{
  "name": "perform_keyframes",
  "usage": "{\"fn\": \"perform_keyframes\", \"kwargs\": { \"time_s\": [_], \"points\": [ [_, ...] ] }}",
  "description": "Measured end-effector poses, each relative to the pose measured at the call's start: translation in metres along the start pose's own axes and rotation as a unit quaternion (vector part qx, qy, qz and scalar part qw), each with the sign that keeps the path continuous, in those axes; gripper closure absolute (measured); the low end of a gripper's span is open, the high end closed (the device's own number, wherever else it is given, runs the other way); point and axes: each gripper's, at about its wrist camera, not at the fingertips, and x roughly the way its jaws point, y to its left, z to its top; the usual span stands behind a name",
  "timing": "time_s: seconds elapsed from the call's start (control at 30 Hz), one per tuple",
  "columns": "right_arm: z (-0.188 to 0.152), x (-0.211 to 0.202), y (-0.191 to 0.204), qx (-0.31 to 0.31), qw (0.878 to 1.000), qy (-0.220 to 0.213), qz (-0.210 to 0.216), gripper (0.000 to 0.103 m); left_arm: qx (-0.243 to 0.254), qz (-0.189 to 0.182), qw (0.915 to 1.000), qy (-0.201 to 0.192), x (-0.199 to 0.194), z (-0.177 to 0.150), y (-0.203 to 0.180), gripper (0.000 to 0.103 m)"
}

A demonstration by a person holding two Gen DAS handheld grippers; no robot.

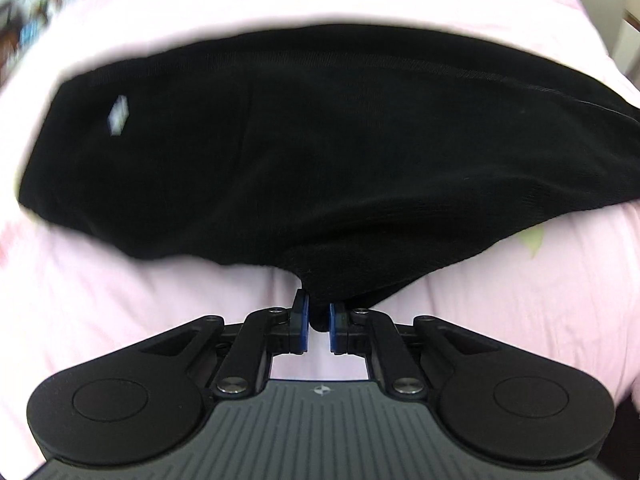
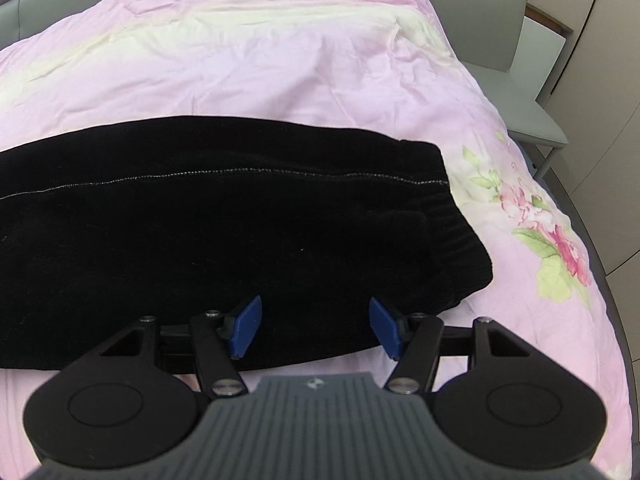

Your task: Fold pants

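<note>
Left tongs (image 1: 319, 318) pinch black pants (image 1: 320, 160) lying crosswise.

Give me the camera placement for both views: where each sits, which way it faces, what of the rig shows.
Left wrist: sits on the left gripper, looking steeply down along its jaws at the black pants on the pink bedding; jaws shut on a pinch of the near edge.
Right wrist: sits on the right gripper, looking down at the pants' waistband end; jaws open, holding nothing; grey chair behind.
Shared: the same pants and bedding; neither gripper shows in the other's view.
</note>
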Motion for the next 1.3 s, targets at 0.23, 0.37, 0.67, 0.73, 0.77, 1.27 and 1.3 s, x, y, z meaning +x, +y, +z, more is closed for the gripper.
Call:
{"fn": "perform_keyframes", "kwargs": {
  "time_s": [0.23, 0.37, 0.67, 0.73, 0.77, 1.27, 1.3],
  "points": [
    [0.003, -0.002, 0.008, -0.041, 0.999, 0.004, -0.009, 0.045, -0.069, -0.069, 0.9923, 0.076, 0.032, 0.01, 0.039, 0.091],
    [0.005, -0.017, 0.022, -0.053, 0.998, -0.003, 0.02, 0.045, -0.037, -0.06, 0.9934, 0.091, 0.016, 0.011, 0.059, 0.089],
    [0.012, -0.046, 0.131, -0.146, 0.979, -0.019, 0.139, 0.045, -0.051, -0.019, 0.9978, -0.04, -0.035, 0.05, 0.148, 0.072],
    [0.014, -0.048, 0.164, -0.169, 0.972, -0.019, 0.162, 0.045, -0.045, 0.002, 0.9972, -0.06, -0.036, 0.064, 0.167, 0.069],
    [0.015, -0.048, 0.18, -0.181, 0.968, -0.019, 0.171, 0.045, -0.045, 0.015, 0.9965, -0.068, -0.035, 0.07, 0.175, 0.068],
    [0.062, 0.002, 0.408, -0.245, 0.944, -0.003, 0.223, 0.045, -0.076, 0.051, 0.9899, -0.108, 0.037, 0.141, 0.258, 0.079],
    [0.066, 0.011, 0.417, -0.245, 0.945, -0.001, 0.218, 0.045, -0.077, 0.053, 0.9903, -0.103, 0.041, 0.147, 0.26, 0.082]
  ]
}}
